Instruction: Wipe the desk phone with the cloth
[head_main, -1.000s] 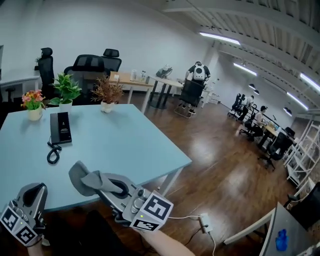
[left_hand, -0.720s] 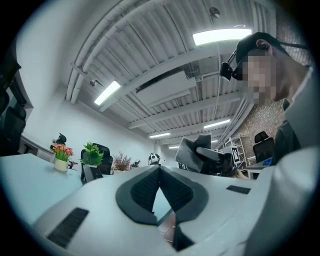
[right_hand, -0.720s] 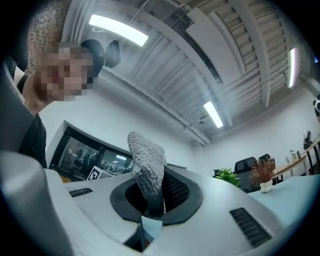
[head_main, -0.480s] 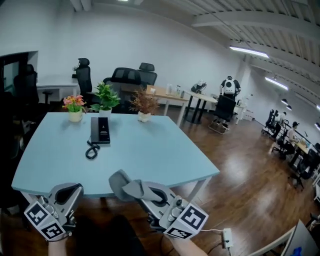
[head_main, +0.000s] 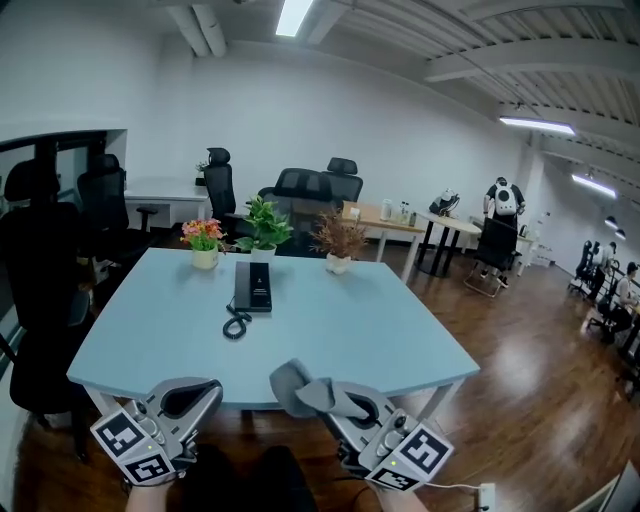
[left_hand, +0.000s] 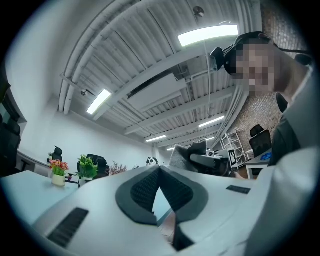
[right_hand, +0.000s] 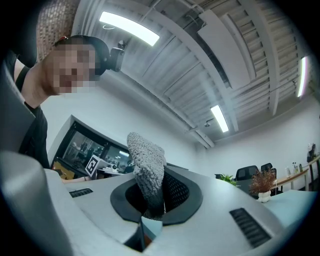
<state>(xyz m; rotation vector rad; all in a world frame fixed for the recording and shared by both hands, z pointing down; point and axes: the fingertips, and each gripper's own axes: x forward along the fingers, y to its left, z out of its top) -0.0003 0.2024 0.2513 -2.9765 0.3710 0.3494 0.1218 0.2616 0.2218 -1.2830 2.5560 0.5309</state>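
This is an open-plan office. A large pale-blue table (head_main: 330, 335) carries a black desk phone (head_main: 254, 286) with a coiled cord. Three small potted plants (head_main: 264, 225) stand along the table's far edge. Black high-backed swivel chairs (head_main: 305, 186) stand behind it at twelve o'clock, and a lone chair (head_main: 40, 250) is at nine o'clock. More desks (head_main: 400, 222) run toward two and three o'clock over a dark wood floor (head_main: 540, 350). Long strip lights (head_main: 293, 15) hang from a ribbed white ceiling (head_main: 420, 30).
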